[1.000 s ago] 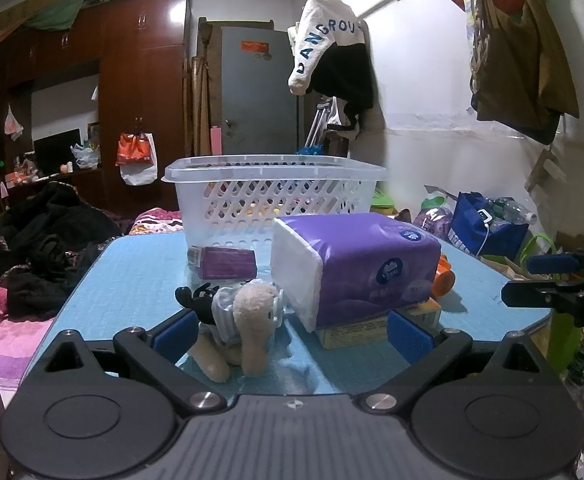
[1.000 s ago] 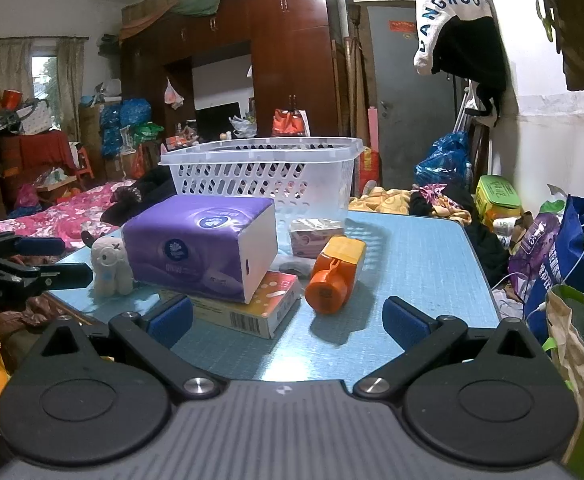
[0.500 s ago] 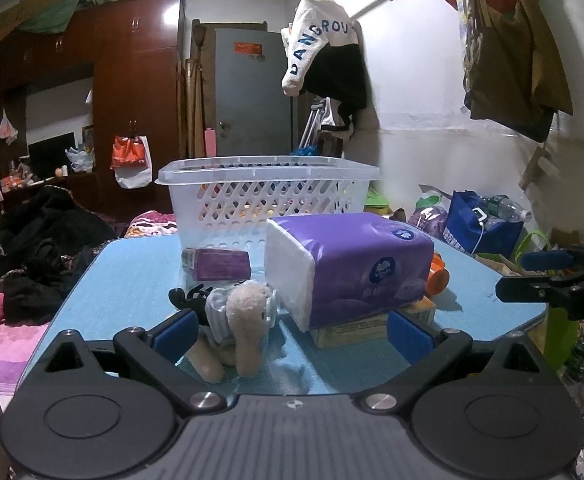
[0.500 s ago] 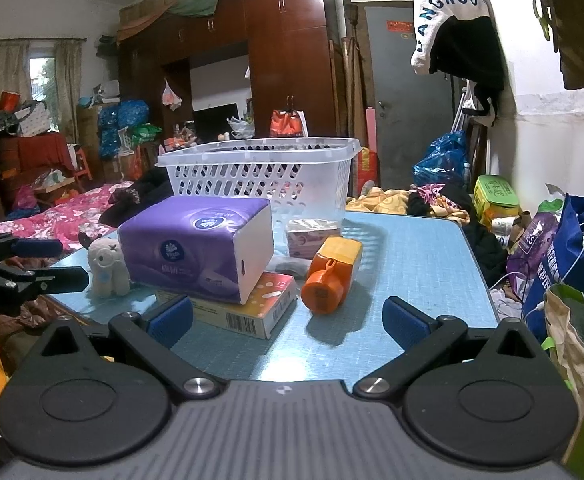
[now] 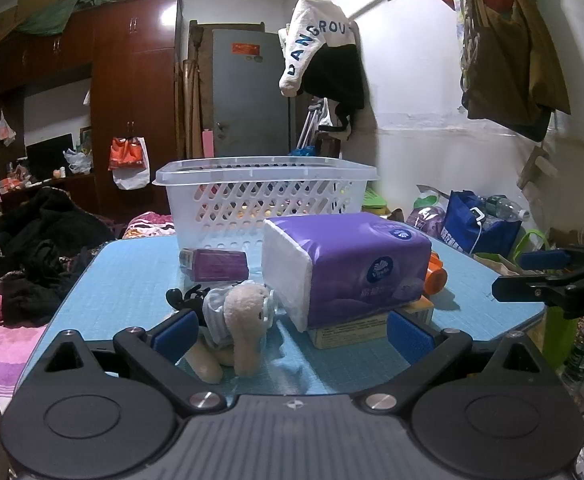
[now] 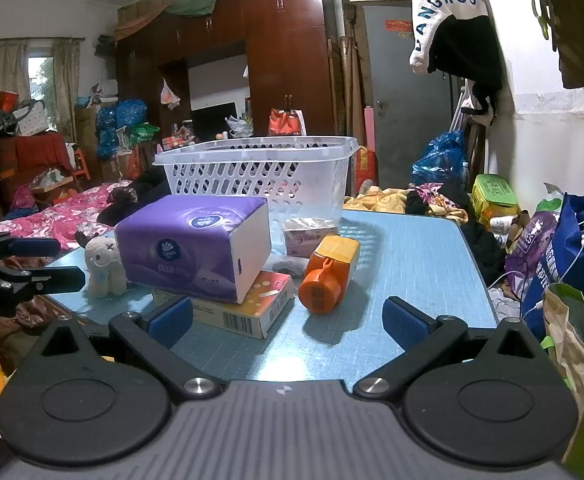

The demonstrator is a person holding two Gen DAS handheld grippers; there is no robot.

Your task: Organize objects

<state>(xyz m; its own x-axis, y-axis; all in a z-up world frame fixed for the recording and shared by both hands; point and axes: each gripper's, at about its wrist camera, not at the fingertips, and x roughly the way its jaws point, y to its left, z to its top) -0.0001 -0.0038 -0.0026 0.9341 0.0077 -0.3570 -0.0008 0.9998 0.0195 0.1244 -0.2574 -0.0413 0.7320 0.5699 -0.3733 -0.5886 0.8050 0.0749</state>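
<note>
Glossy plastic-wrapped tissue pack

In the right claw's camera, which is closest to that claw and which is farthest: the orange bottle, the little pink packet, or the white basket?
1. The orange bottle, lying on the blue table just ahead of the open right claw.
2. The little pink packet, behind the bottle.
3. The white basket, at the table's far end.
</note>
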